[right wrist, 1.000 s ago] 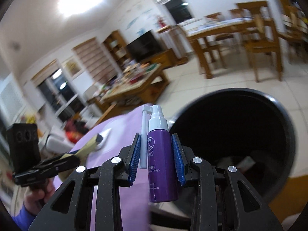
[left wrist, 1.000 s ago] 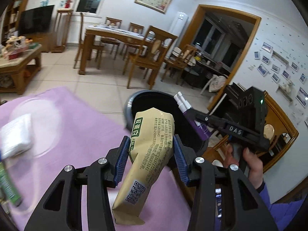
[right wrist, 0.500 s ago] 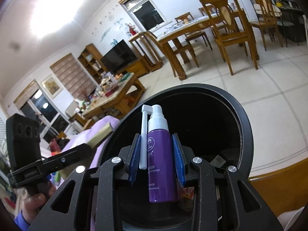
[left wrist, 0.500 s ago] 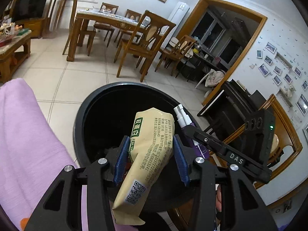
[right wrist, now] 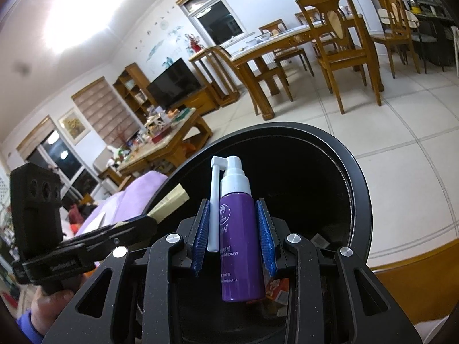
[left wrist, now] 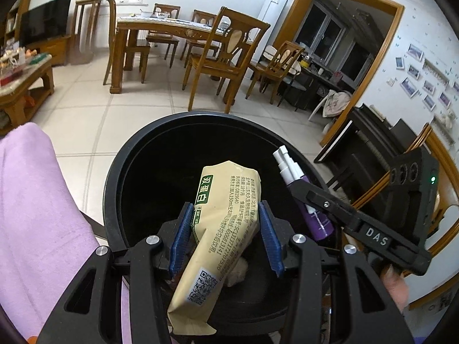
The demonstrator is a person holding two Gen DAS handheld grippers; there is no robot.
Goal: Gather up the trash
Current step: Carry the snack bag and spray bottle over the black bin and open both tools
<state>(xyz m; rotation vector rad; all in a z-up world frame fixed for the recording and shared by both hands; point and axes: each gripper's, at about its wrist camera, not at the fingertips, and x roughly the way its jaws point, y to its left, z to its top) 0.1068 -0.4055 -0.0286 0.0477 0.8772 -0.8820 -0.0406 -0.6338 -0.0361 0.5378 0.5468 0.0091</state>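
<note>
My left gripper (left wrist: pixel 226 238) is shut on a tan paper food packet (left wrist: pixel 221 223) with green print and holds it over the open mouth of a black round trash bin (left wrist: pixel 114 177). My right gripper (right wrist: pixel 233 235) is shut on a purple spray bottle (right wrist: pixel 239 246) with a white nozzle, also over the bin (right wrist: pixel 355 177). The right gripper and bottle (left wrist: pixel 312 215) show at the right in the left wrist view. The left gripper (right wrist: pixel 86 246) with the packet tip (right wrist: pixel 169 200) shows at the left in the right wrist view. Some scraps lie inside the bin.
A purple cloth (left wrist: pixel 37 215) covers the surface left of the bin. Beyond lie a tiled floor, a wooden dining table with chairs (left wrist: pixel 221 54) and a cluttered coffee table (right wrist: pixel 169 140). A wooden edge (right wrist: pixel 416 258) runs at the right.
Both grippers have moved from above the purple cloth to over the bin, still holding their items. The bin mouth now fills the lower middle of both views.
</note>
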